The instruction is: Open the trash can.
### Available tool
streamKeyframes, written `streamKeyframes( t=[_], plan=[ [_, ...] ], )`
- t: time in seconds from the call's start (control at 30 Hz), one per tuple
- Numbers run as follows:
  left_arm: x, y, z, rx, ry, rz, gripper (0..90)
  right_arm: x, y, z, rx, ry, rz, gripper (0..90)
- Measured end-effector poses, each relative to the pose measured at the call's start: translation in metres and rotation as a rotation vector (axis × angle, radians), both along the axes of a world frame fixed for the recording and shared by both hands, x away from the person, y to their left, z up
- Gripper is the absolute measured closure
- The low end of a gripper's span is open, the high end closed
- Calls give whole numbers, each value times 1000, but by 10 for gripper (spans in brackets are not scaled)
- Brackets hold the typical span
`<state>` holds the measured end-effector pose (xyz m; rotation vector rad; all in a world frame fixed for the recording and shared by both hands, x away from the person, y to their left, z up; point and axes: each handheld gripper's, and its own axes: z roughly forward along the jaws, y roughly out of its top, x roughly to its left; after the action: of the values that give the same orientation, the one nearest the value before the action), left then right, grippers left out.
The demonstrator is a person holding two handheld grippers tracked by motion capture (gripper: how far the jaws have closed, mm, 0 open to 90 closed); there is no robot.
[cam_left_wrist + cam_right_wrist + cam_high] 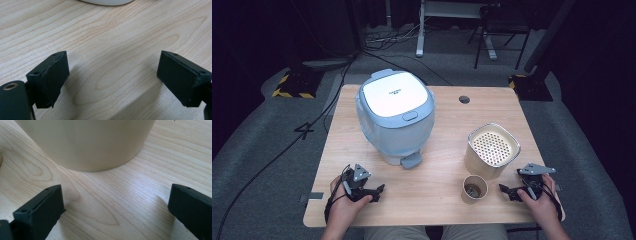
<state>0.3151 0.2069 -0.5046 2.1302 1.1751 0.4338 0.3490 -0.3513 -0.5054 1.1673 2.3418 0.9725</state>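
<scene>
We see the cream perforated container (492,150) on the wooden table (437,200), paper cup (474,189) just beside it. Our right gripper (510,190) rests nearby, jaws wide apart, empty. Our left gripper (379,190), also spread, sits before the blue cooker (394,117).

Your high view looks forward and down on the whole table (432,200) from above your side. Your left gripper view skims the wood just ahead of its jaws. Your right gripper view sits equally low, facing the cream container (87,142), which the high view shares (492,150).
</scene>
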Motion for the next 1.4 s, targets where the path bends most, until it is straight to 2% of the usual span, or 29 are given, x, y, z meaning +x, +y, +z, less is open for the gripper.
streamKeyframes(
  t=[0.13, 0.27, 0.33, 0.47, 0.5, 0.83, 0.9, 0.93, 1.0, 1.1, 1.17, 1.2, 1.33, 1.37, 1.4],
  plan=[
    [-1, 0, 0, -6, -3, -9, 128, 0, 0, 0, 0, 0, 0, 3],
    [-2, 2, 2, -5, -1, -25, 202, 0, 0, 0, 0, 0, 0, 3],
    [-3, 2, 6, 6, 12, -31, 281, 0, 0, 0, 0, 0, 0, 3],
    [-5, 4, 12, 3, -3, -51, 339, 0, 0, 0, 0, 0, 0, 3],
    [-6, 6, 18, 0, -10, -66, 341, 0, 0, 0, 0, 0, 0, 3],
    [-9, 10, 37, -54, 12, -105, 341, 0, 0, 0, 0, 0, 0, 3],
    [-10, 11, 45, -79, 4, -110, 341, 0, 0, 0, 0, 0, 0, 3],
    [-11, 12, 54, -89, -13, -125, 346, 0, 0, 0, 0, 0, 0, 3],
    [-12, 12, 59, -94, -24, -131, 348, 0, 0, 0, 0, 0, -1, 3],
    [-14, 14, 73, -101, -49, -158, 353, 0, 0, 0, 0, -1, -1, 3],
    [-15, 16, 86, -134, -74, -175, 359, 0, 0, 0, 0, -1, -1, 3],
    [-15, 16, 86, -134, -74, -175, 362, 0, 0, 0, 0, -1, -1, 3],
    [-17, 19, 104, -169, -113, -195, 364, 0, 0, 0, 0, -1, -1, 3],
    [-17, 19, 104, -169, -113, -195, 370, 0, 0, 0, 0, -1, -1, 3],
    [-18, 20, 109, -187, -120, -204, 374, 0, 0, 0, 0, -1, -1, 3]
  ],
)
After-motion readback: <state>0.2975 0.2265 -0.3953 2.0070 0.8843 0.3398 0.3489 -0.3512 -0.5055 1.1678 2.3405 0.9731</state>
